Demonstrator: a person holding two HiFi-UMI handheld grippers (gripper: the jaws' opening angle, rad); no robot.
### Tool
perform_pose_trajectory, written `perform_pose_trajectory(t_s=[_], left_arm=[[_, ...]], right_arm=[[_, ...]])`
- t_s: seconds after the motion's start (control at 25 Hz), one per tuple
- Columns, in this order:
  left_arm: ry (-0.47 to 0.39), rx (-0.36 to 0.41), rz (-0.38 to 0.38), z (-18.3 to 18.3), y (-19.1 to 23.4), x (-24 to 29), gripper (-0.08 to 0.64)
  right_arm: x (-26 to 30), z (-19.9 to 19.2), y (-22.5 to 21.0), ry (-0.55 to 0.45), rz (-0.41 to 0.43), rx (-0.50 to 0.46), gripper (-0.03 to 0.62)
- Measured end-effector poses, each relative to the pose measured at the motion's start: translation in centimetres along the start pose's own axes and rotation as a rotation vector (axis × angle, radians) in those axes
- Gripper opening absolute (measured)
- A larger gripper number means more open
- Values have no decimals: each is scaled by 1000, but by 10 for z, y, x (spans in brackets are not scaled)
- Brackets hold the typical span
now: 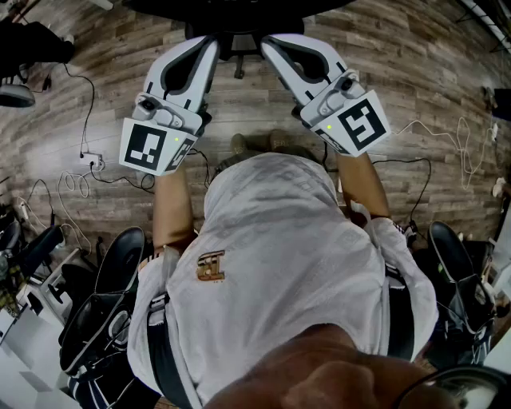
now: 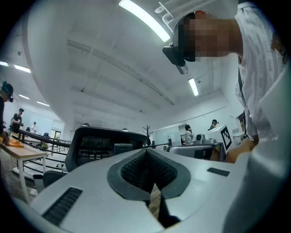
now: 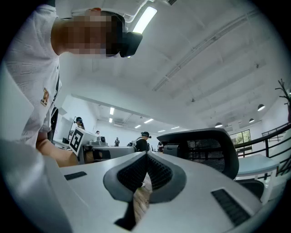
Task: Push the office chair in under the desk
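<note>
Head view is showing you holding the left gripper and the right gripper out toward 12 o'clock, both with jaws pressing together on nothing. The office chair is standing at 12 o'clock, just beyond the tips. Its mesh back is rising behind the closed jaws in both gripper views.

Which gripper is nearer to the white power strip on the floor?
Left. The left gripper hangs up and to the right of the white power strip in the head view; the right gripper is farther right, on the left gripper's far side.
</note>
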State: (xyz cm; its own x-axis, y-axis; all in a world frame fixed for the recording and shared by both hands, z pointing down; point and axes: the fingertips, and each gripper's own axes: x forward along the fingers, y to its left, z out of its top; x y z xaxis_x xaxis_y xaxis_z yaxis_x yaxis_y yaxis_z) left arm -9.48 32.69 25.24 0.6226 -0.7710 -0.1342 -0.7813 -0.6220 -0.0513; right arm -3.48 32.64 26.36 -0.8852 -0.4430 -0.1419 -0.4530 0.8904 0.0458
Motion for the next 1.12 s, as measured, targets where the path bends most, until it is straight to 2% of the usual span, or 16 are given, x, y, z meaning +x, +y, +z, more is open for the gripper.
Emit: perform_pose_trajectory(t_s=[0.68, 0.96, 1.12], left_arm=[[-16, -11, -7, 1, 13, -14, 18], [-27, -1, 6, 0, 35, -22, 18], [2, 35, 12, -9, 62, -20, 20]], right_arm=[[10, -4, 14, 16, 12, 0, 34], [12, -12, 2, 28, -46, -5, 37], [21, -20, -15, 69, -93, -32, 43]])
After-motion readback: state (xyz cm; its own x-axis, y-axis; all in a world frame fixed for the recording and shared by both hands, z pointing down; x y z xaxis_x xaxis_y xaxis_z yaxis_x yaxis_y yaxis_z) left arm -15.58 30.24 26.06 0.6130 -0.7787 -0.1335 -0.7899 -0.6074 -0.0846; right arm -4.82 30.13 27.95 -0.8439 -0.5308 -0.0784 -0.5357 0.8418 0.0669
